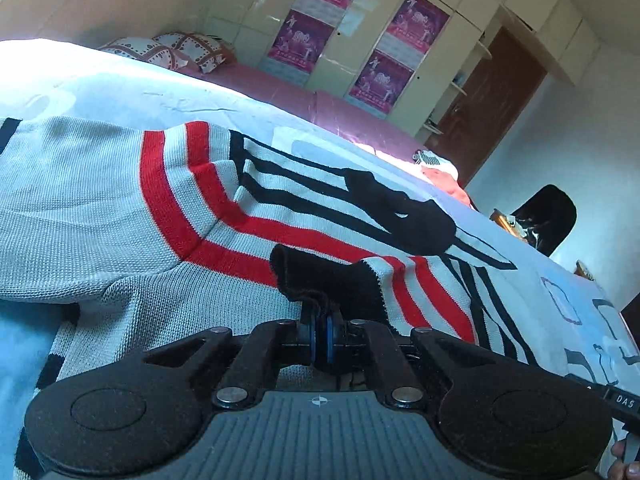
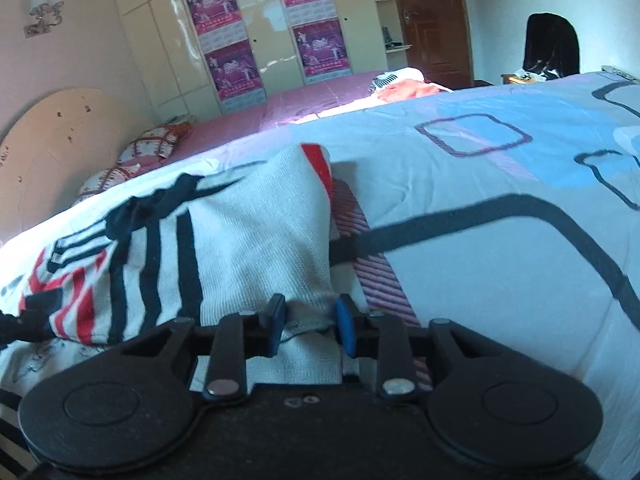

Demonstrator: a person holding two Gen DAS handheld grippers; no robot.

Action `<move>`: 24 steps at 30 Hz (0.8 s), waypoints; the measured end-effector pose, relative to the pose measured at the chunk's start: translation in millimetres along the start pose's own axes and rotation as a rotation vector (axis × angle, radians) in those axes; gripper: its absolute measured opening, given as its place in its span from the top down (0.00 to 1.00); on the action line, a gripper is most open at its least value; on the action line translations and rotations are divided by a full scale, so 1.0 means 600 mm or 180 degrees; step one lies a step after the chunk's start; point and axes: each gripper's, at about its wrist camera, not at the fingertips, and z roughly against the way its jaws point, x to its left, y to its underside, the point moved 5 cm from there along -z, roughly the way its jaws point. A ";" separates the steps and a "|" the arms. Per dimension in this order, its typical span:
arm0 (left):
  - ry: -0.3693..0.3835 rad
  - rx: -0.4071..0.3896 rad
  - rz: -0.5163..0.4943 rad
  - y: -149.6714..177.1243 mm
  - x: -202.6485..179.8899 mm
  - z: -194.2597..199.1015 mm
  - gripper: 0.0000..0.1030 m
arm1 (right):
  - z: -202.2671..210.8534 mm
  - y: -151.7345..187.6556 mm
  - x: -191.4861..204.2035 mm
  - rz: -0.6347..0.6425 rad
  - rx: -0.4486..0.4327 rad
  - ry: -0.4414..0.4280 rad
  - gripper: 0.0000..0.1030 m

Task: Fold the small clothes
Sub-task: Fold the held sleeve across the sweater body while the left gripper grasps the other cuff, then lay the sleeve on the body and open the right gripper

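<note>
Closest to the left wrist camera, the left gripper (image 1: pixel 320 330) is clamped tight on the black cuff (image 1: pixel 320 276) of a sweater (image 1: pixel 100 208), its blue pads pressed together on the knit. That sweater, grey-white with red and black stripes, lies spread on the bed (image 1: pixel 120 92).

From the right wrist view, the right gripper (image 2: pixel 310 320) stands partly apart with a pale fold of the sweater (image 2: pixel 256 232) between its pads (image 2: pixel 345 328); whether they press on the cloth cannot be told.

A white and blue bedspread (image 2: pixel 500 272) with dark outlined squares covers the near part of the bed, and a pink sheet (image 2: pixel 312 96) shows further back. Patterned pillows (image 2: pixel 156 144) lie by the headboard (image 2: pixel 52 140). An orange cloth (image 2: pixel 412 90) sits at the far edge. Beyond stand a cream wardrobe (image 2: pixel 164 40) hung with purple posters (image 2: pixel 224 40), a brown door (image 2: pixel 432 20), a wall lamp (image 2: pixel 44 10) and a dark chair (image 2: pixel 552 44).
</note>
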 end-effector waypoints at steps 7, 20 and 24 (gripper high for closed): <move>-0.0017 -0.0074 0.0085 0.015 0.000 0.002 0.96 | -0.081 -0.103 -0.076 -0.0552 -0.0286 -0.0411 0.67; -0.0586 -0.0376 0.0156 0.024 -0.010 0.009 0.95 | -0.175 -0.119 -0.053 0.0142 -0.0036 0.0023 0.94; -0.0952 -0.0643 0.0368 0.014 0.006 0.055 0.95 | -0.140 -0.135 -0.049 0.0222 -0.0221 -0.0208 0.84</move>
